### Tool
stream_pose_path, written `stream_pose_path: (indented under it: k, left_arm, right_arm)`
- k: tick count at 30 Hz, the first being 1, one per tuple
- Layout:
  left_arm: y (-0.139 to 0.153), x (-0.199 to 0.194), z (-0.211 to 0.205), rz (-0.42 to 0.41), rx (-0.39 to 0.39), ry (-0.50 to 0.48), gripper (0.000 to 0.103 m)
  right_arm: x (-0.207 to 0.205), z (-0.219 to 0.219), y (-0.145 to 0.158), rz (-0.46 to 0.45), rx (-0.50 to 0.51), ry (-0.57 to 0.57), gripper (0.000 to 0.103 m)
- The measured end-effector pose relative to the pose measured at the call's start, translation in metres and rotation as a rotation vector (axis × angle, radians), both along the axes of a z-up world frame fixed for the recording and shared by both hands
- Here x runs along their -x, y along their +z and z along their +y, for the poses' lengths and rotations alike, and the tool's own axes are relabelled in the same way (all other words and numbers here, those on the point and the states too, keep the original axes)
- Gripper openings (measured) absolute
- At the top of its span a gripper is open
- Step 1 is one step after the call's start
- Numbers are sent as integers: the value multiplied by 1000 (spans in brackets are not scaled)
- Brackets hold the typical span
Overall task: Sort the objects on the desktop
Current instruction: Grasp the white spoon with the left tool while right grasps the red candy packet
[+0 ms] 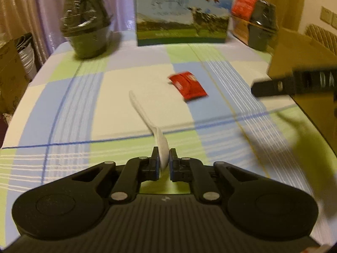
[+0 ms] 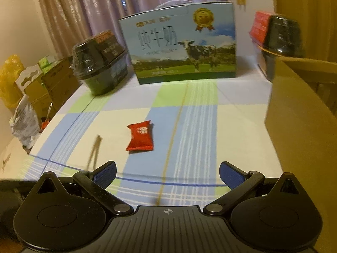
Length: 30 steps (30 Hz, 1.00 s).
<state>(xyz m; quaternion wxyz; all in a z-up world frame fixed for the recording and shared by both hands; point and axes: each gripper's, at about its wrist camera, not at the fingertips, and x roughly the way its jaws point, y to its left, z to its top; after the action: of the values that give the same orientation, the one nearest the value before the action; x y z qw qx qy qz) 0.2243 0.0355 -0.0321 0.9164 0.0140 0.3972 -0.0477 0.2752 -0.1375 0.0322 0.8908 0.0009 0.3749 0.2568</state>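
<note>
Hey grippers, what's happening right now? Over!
Left gripper shut on white spoon. Right gripper open, empty. Red packet lies loose on checked cloth. Nothing blocking it.

My left hand-held gripper (image 1: 164, 155) is clamped tight on the white spoon (image 1: 147, 122); my right hand-held gripper (image 2: 167, 174) hangs spread wide above the surface (image 2: 189, 109).

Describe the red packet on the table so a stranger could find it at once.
Start at the big blue milk box with the cow, standing at the far edge of the checked tablecloth. Come straight toward the camera to the middle of the cloth: the red packet lies flat there, alone. It is the only small, flat red wrapper; the dark wrapped bowls sit back beside the box.
</note>
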Motion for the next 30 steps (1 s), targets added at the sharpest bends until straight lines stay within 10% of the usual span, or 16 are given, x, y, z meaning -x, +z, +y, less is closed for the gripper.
stream_pose_path:
  k: [30]
  left_arm:
    - [-8, -32, 38, -40, 43, 28, 5]
  right_arm:
    - [-52, 87, -69, -179, 46, 191, 67]
